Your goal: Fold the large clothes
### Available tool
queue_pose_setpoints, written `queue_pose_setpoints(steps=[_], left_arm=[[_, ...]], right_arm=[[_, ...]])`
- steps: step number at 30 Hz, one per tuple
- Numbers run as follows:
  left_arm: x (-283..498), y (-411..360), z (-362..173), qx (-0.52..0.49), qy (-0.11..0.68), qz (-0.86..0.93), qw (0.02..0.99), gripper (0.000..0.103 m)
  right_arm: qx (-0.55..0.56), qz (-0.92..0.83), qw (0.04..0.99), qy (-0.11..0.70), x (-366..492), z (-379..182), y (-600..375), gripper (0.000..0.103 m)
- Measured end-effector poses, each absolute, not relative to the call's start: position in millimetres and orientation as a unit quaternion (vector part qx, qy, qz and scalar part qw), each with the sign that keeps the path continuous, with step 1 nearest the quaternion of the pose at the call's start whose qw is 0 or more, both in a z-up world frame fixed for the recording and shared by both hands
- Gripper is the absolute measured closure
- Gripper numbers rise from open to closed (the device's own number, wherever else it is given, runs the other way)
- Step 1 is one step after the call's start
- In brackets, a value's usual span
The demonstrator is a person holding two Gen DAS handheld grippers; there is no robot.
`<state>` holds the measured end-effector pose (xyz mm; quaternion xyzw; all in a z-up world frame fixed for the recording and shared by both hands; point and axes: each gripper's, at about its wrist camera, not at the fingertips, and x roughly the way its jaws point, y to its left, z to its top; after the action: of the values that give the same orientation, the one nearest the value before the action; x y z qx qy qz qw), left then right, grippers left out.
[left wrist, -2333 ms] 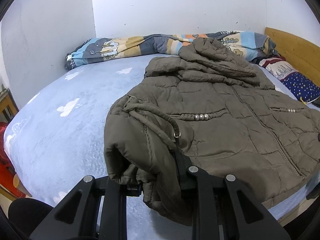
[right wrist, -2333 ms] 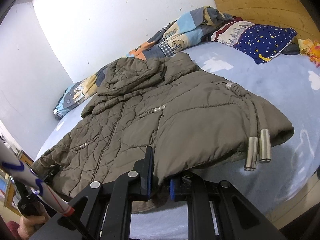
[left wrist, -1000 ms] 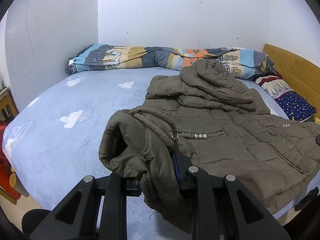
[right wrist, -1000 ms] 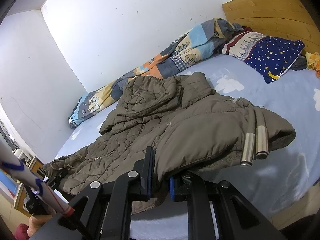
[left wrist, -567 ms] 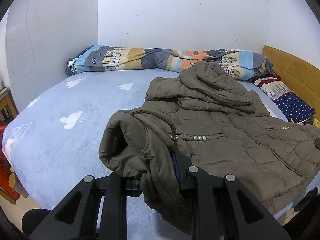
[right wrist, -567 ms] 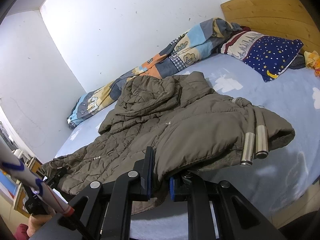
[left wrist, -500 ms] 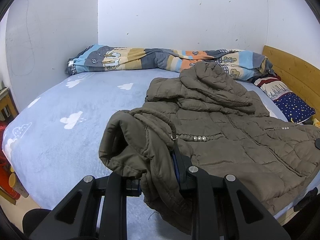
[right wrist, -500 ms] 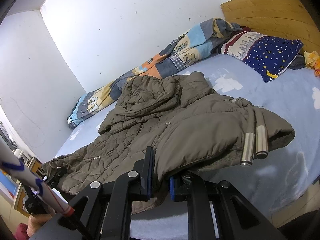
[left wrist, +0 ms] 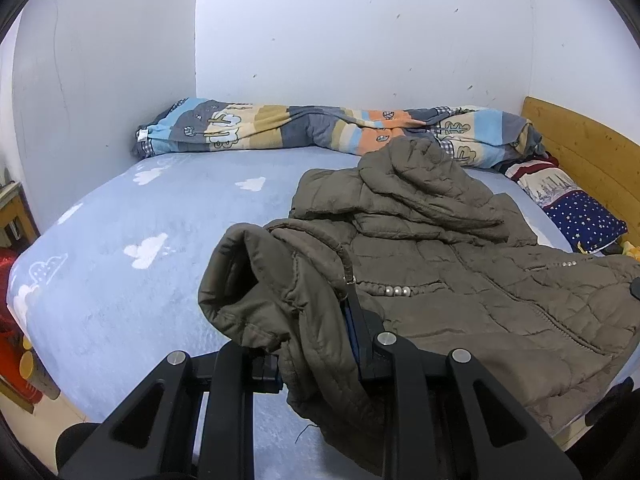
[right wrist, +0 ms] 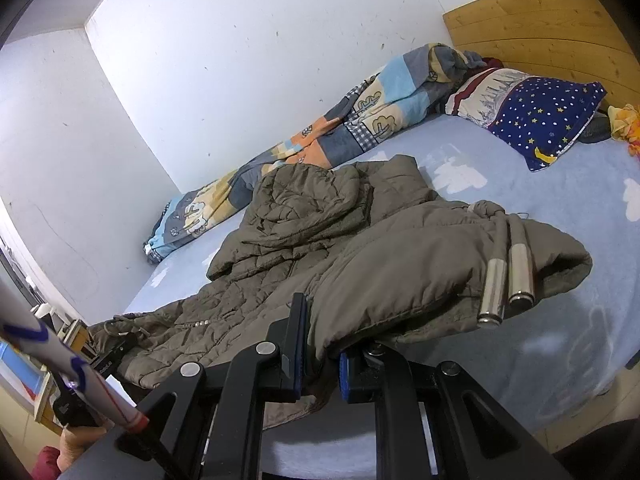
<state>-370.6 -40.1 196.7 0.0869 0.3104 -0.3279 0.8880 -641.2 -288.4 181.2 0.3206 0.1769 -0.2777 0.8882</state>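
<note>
1. The coat (left wrist: 460,280) lies spread on the bed (left wrist: 120,272), hood (left wrist: 420,184) toward the far wall and the rolled quilt (left wrist: 320,128), hem toward the near edge where both claws are.
2. The left claw (left wrist: 320,356) is clamped on the coat's near left corner; the cloth bunches up and over its jaws, and a cuff (left wrist: 236,280) droops open beside it.
3. The right claw (right wrist: 322,356) is clamped on the near right corner; a sleeve with two metal cord ends (right wrist: 506,280) drapes just to its right.
4. Both corners are lifted off the bed; the rest of the coat rests flat.
5. The coat's long axis runs away from the claws, hem to hood. Each claw holds its own end of the hem, so neither is nearer the body than the other.
6. My guess is that the fold goes forward: carry the hem up and over toward the hood, both hands level, or the bulky padding will slew to one side.
</note>
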Motion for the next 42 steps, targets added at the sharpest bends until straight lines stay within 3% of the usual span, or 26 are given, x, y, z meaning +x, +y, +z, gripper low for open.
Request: queue_pose_setpoints(steps=[11, 22, 33, 42], left_arm=[[-368.6, -44.3, 205.3, 0.09, 0.308, -0.327, 0.889, 0.081], [-342.4, -66.9, 255.4, 0.08, 0.277, -0.346, 0.893, 0.081], [-270.7, -136.7, 314.0, 0.04, 0.267, -0.365, 0.891, 0.078], [-176.4, -219.5, 322.8, 0.032, 0.304, -0.38, 0.873, 0.069]], right_arm=[[0.325, -0.275, 0.888, 0.171, -637.3, 189.8, -292.0, 0.09], [0.318, -0.266, 0.896, 0.159, -624.3, 225.1, -310.6, 0.09], [0.311, -0.249, 0.909, 0.126, -567.4, 279.1, -375.6, 0.089], [0.295, -0.274, 0.907, 0.125, -488.8, 297.0, -448.5, 0.089]])
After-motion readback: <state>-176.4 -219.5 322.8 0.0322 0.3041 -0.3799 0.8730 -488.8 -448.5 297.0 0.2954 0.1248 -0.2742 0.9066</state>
